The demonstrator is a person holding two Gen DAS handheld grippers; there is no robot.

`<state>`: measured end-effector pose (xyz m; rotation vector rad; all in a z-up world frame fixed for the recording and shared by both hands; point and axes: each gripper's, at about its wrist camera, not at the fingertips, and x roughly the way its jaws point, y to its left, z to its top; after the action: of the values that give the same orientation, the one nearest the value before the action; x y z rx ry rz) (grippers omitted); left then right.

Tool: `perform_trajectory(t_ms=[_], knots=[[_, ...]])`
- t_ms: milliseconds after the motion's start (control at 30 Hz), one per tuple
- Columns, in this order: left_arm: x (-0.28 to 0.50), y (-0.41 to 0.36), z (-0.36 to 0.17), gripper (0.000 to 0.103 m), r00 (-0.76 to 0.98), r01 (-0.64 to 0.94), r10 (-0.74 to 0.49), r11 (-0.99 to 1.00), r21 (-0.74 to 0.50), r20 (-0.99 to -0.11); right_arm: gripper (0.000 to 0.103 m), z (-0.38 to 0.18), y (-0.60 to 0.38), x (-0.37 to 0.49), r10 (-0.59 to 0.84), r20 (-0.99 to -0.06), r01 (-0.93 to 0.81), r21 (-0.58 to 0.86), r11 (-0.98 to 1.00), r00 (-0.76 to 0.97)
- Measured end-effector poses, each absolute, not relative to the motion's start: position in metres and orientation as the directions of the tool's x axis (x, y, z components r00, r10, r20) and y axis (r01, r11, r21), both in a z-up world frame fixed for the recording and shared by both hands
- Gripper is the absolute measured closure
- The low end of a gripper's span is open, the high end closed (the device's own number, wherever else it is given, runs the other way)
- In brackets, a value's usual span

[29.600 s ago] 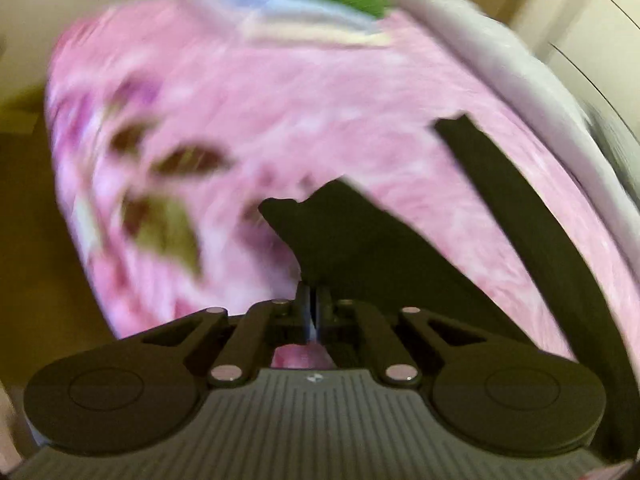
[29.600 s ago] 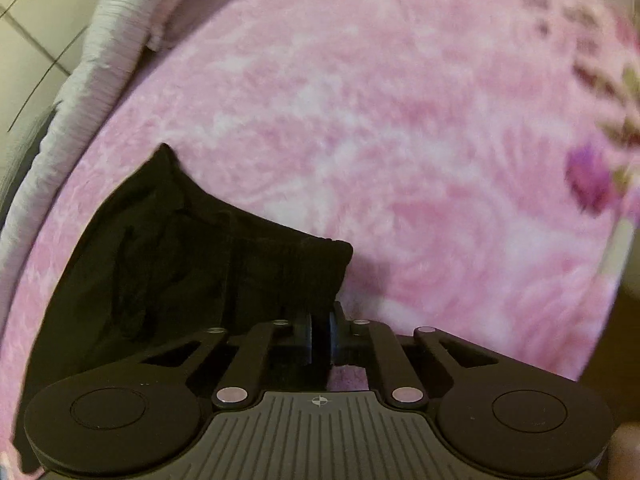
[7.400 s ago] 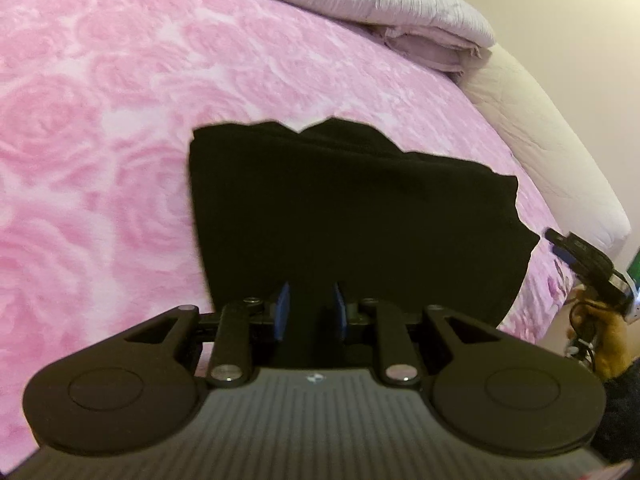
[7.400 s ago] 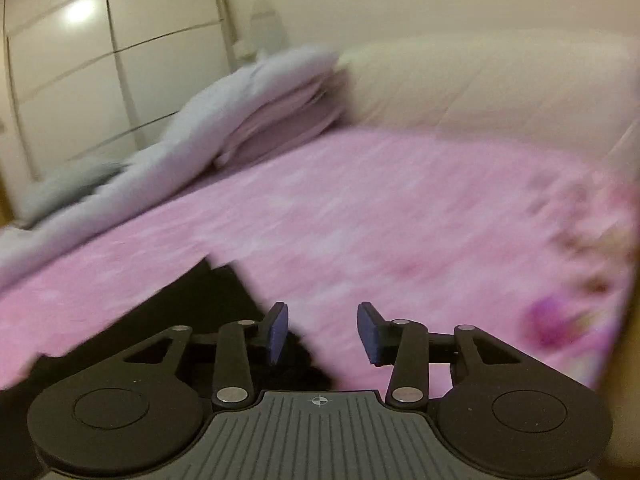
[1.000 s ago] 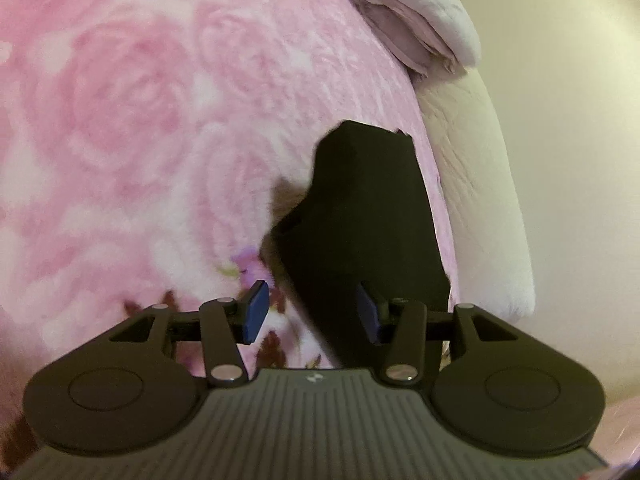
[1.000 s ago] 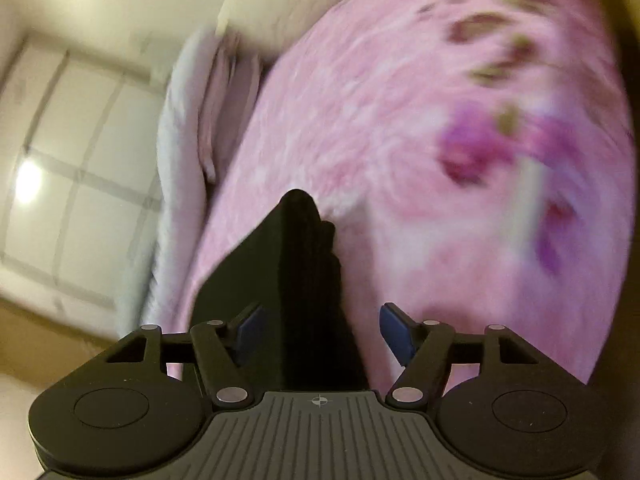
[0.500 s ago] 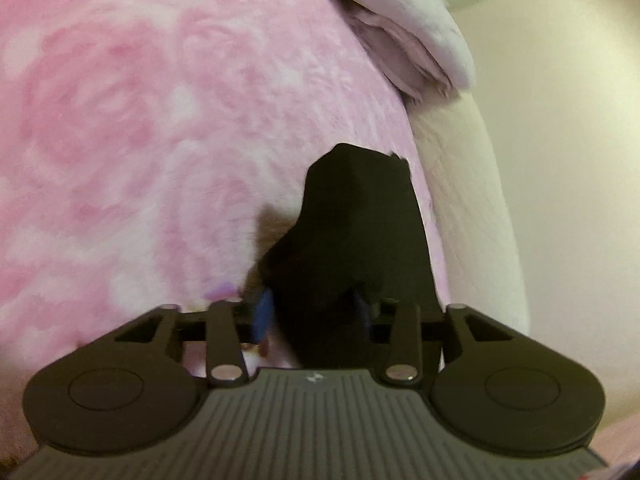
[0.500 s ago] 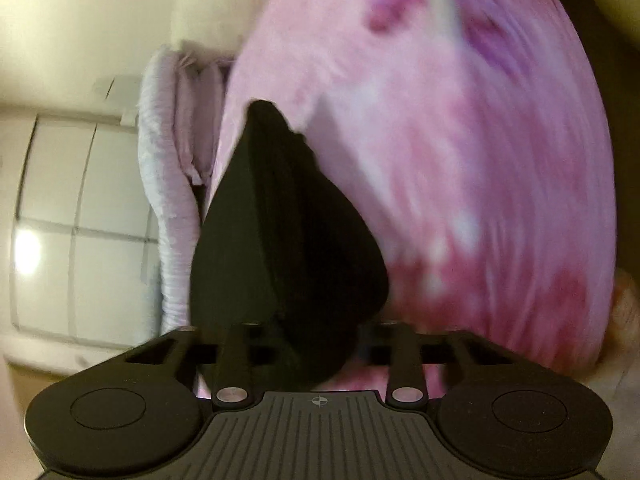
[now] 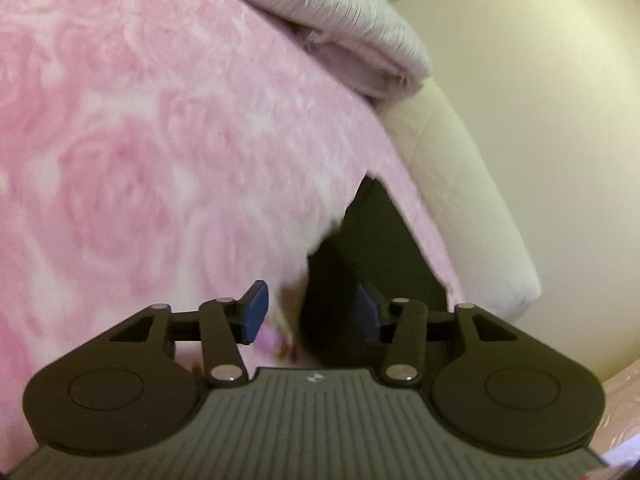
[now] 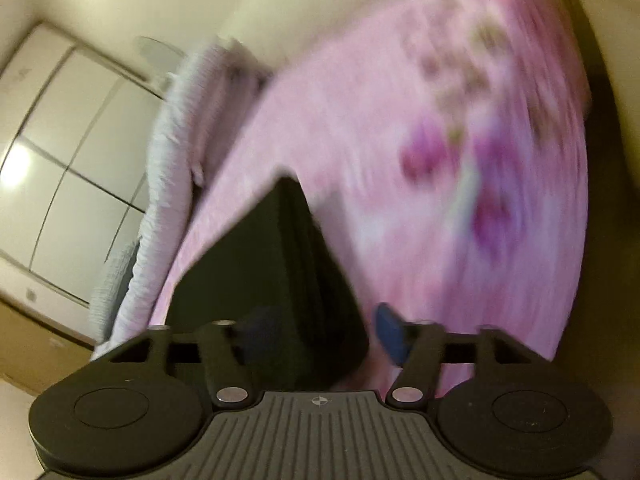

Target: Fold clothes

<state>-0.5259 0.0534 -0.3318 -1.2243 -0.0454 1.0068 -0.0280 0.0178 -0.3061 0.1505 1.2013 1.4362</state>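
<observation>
Lying folded on the pink rose-patterned blanket point(image 9: 168, 184) of the bed, the black garment point(image 9: 372, 256) sits near the mattress edge point(image 9: 472, 200). We hold our left tongs point(image 9: 310, 312) with blue pads spread apart, empty, the cloth's near end between them. Our right tongs point(image 10: 324, 334) also stand apart over the garment point(image 10: 276, 264), in a blurred view. A grey quilt point(image 9: 328, 12) lies beyond.

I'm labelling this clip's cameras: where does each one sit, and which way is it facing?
Left wrist: on the left gripper, facing along its open fingers over the folded black garment on the pink rose-patterned blanket toward the cream wall.
Right wrist: on the right gripper, fingers open, facing the white wardrobe.
Shared: garment, blanket, grey quilt.
</observation>
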Motion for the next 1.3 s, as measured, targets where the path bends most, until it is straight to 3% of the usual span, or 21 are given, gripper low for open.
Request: perform_trajectory(t_ms=[200, 233, 267, 300, 333, 500, 633, 800, 900, 967, 1167, 1233, 1300], knots=[[-0.518, 0.085, -0.365, 0.059, 0.689, -0.464, 0.603, -0.06, -0.884, -0.402, 0.029, -0.331, 0.054, -0.035, 0.745, -0.53, -0.649, 0.74, 0.174, -0.405], [-0.516, 0.089, -0.366, 0.075, 0.704, -0.46, 0.595, -0.034, -0.887, -0.387, 0.032, -0.337, 0.059, -0.038, 0.731, -0.535, -0.646, 0.744, 0.17, -0.424], [-0.513, 0.093, -0.365, 0.092, 0.715, -0.465, 0.585, -0.01, -0.885, -0.382, 0.044, -0.34, 0.061, -0.04, 0.728, -0.541, -0.659, 0.734, 0.164, -0.421], [-0.511, 0.098, -0.364, 0.095, 0.727, -0.469, 0.574, 0.013, -0.883, -0.377, 0.091, -0.343, 0.063, -0.042, 0.725, -0.546, -0.67, 0.725, 0.158, -0.42], [-0.508, 0.102, -0.36, 0.098, 0.727, -0.494, 0.57, 0.047, -0.868, -0.383, 0.095, -0.346, 0.065, -0.042, 0.727, -0.541, -0.668, 0.728, 0.154, -0.423], [-0.493, 0.122, -0.348, 0.098, 0.693, -0.635, 0.558, 0.173, -0.753, -0.456, 0.096, -0.353, 0.064, -0.038, 0.743, -0.548, -0.667, 0.721, 0.187, -0.385], [-0.498, 0.115, -0.358, 0.09, 0.649, -0.685, 0.553, 0.128, -0.717, -0.522, 0.095, -0.353, 0.062, -0.033, 0.735, -0.543, -0.666, 0.727, 0.17, -0.405], [-0.527, 0.113, -0.337, 0.09, 0.532, -0.747, 0.638, 0.044, -0.663, -0.557, 0.094, -0.334, 0.061, -0.022, 0.725, -0.544, -0.699, 0.704, 0.122, -0.422], [-0.514, 0.134, -0.308, 0.068, 0.562, -0.746, 0.641, 0.119, -0.655, -0.523, 0.093, -0.323, 0.075, -0.016, 0.741, -0.537, -0.729, 0.678, 0.096, -0.402], [-0.493, 0.156, -0.297, 0.063, 0.593, -0.744, 0.613, 0.167, -0.647, -0.523, 0.093, -0.321, 0.091, -0.011, 0.752, -0.529, -0.723, 0.683, 0.101, -0.395], [-0.436, 0.222, -0.305, 0.063, 0.605, -0.763, 0.539, 0.18, -0.621, -0.586, 0.093, -0.324, 0.145, 0.0, 0.744, -0.511, -0.654, 0.745, 0.133, -0.431], [-0.429, 0.228, -0.312, 0.067, 0.606, -0.763, 0.533, 0.179, -0.621, -0.591, 0.093, -0.327, 0.162, 0.0, 0.732, -0.507, -0.633, 0.762, 0.135, -0.455], [-0.425, 0.23, -0.316, 0.092, 0.64, -0.738, 0.532, 0.224, -0.637, -0.555, 0.093, -0.329, 0.172, -0.003, 0.728, -0.506, -0.646, 0.755, 0.114, -0.463]])
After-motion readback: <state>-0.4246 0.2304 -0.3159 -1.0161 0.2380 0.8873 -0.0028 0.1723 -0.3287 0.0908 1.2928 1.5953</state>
